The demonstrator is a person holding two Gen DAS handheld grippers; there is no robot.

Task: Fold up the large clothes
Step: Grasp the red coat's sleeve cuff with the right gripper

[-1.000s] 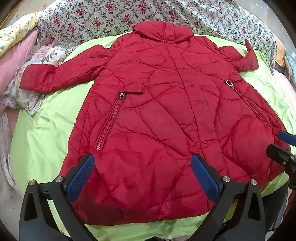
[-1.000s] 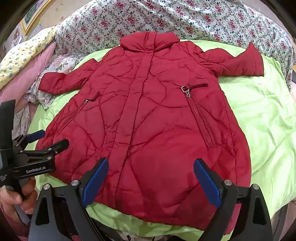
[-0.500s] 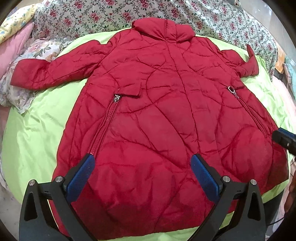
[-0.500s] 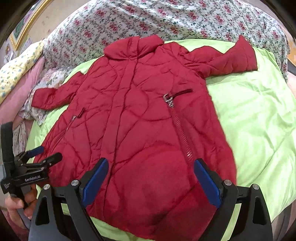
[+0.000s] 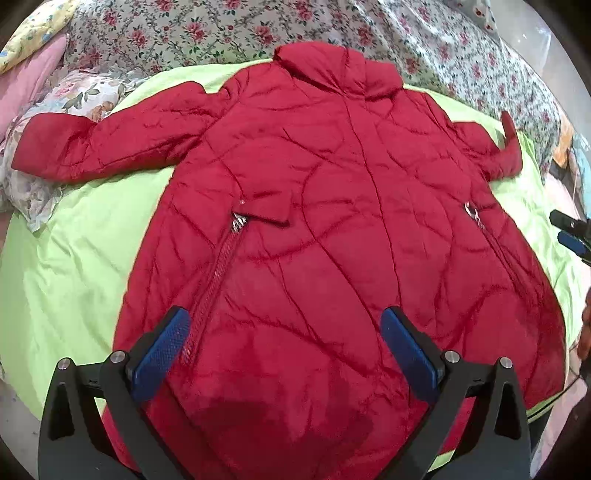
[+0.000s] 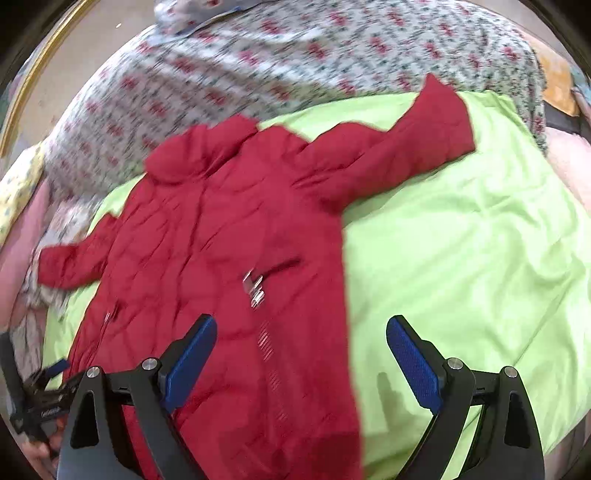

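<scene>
**Legible markings — inventory**

Only one item carries print: the left gripper (image 6: pixel 44 391), seen at the lower left edge of the right wrist view, has a small white label on its black body — too blurred and too small to read. The red coat (image 5: pixel 332 240), green sheet (image 6: pixel 461 258) and floral bedding (image 5: pixel 221 33) bear no lettering, numbers or signs.

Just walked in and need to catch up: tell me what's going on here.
A person holds a two-finger gripper in each hand over a red quilted coat spread flat, front up, sleeves out, on a lime-green sheet. The left gripper and right gripper are both open above the hem end, gripping nothing. No fold has been made yet.
</scene>
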